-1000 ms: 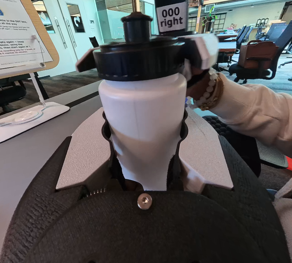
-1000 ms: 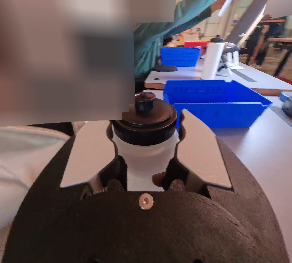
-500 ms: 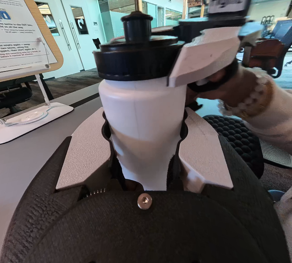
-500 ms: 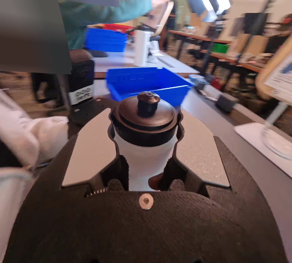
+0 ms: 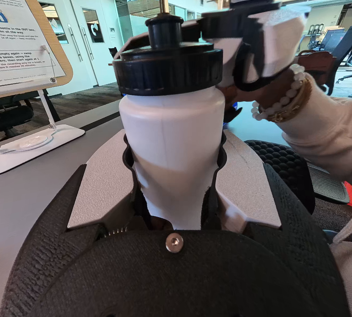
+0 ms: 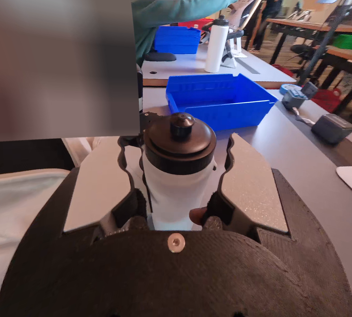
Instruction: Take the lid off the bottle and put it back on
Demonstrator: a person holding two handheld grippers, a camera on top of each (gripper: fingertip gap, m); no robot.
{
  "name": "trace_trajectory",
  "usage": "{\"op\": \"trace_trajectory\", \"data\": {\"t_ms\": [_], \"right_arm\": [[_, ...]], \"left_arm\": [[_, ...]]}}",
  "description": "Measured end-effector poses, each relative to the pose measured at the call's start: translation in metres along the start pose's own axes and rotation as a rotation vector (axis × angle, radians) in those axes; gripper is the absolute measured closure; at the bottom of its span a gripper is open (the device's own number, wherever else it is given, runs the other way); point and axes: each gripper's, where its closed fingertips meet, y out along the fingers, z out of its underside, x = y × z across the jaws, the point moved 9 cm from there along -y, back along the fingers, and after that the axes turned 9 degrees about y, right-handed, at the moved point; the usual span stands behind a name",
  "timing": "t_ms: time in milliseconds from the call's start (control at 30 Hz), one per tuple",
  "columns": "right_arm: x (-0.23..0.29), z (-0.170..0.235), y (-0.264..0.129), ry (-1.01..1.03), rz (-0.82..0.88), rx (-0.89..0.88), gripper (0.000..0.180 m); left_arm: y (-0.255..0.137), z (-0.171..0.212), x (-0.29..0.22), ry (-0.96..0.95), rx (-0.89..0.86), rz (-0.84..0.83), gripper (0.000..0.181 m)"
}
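Note:
A white bottle [image 5: 171, 136] with a black screw lid [image 5: 167, 73] and pull spout stands upright. My left gripper [image 5: 174, 134] is shut on the bottle's body below the lid. In the right wrist view my right gripper [image 6: 177, 138] is open around the lid [image 6: 179, 148], with a gap on each side between the jaws and the lid. The bottle body [image 6: 171, 189] shows between them. In the left wrist view one right finger [image 5: 274, 41] sits to the right of the lid, level with it. A hand in a white sleeve holds that gripper.
A blue bin [image 6: 219, 102] sits on the grey table [image 6: 285, 155] beyond the bottle. A black adapter [image 6: 331, 129] lies at the right. A sign on a white stand [image 5: 28, 41] stands at the left. A black mesh chair [image 5: 282, 159] is at the right. Another person's green sleeve [image 6: 190, 10] reaches over a far table. My hands' fingertips stand some 6 cm from each other.
My right gripper was shut on the lid and turned with it; now its jaws have opened and stand apart from the lid. The left gripper holds the bottle as before.

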Motion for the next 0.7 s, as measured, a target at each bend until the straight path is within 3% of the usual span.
{"op": "trace_trajectory", "data": {"t_ms": [133,267,367,433,567,700], "right_arm": [[0.003,-0.003,0.003,-0.007,0.086,0.033,0.105],[0.003,-0.008,0.002,-0.067,0.060,0.077,0.105],[0.012,-0.024,-0.005,-0.116,-0.060,-0.048,0.105],[0.013,-0.040,-0.021,-0.114,-0.026,-0.151,0.106],[-0.002,-0.064,-0.075,-0.133,0.276,-0.198,0.106],[-0.057,-0.056,-0.146,-0.056,0.795,-0.016,0.106]], "left_arm": [[0.000,0.000,-0.001,0.004,0.001,-0.004,0.092],[0.000,0.000,-0.001,0.008,0.001,0.006,0.093],[0.000,0.000,0.000,0.001,0.003,0.004,0.093],[0.001,0.000,0.000,0.001,0.002,0.003,0.092],[0.000,0.000,-0.001,0.005,0.001,0.003,0.092],[0.000,0.000,-0.001,0.008,-0.003,0.000,0.092]]}}
